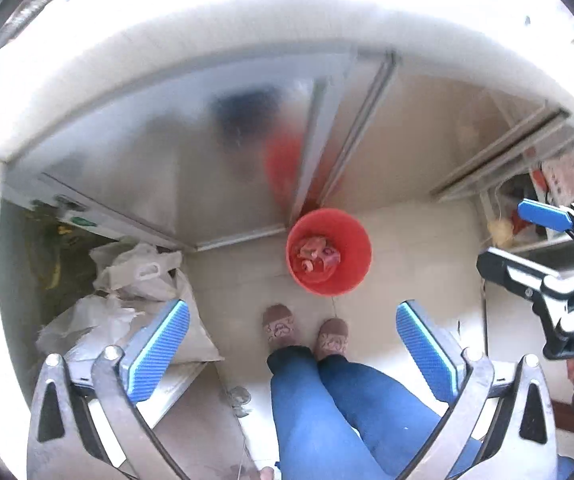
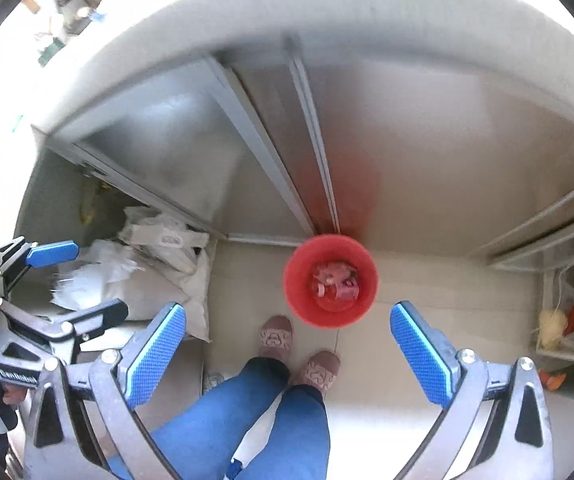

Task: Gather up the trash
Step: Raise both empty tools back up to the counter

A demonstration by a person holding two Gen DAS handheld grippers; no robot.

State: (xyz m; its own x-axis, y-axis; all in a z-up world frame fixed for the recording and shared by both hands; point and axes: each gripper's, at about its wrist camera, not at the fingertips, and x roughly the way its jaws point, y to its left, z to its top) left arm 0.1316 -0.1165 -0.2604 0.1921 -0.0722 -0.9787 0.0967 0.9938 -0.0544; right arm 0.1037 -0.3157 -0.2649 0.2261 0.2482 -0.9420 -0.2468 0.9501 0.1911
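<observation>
Left gripper (image 1: 291, 346): jaws spread wide, nothing between the blue pads, pointing steeply down at the floor
Right gripper (image 2: 287, 344): also splayed wide and empty, aimed the same way
Red bucket (image 2: 330, 280): on the tiled floor just ahead of the person's slippers (image 2: 299, 350), pinkish scraps of trash (image 2: 337, 280) lying in its bottom
White bags (image 1: 127, 300): slumped to the left against the cabinet base, near the bucket but apart from it
Risk: both grippers hang well above the bucket; anything dropped from here could bounce off the rim or miss, and a step forward might knock the bucket over
</observation>
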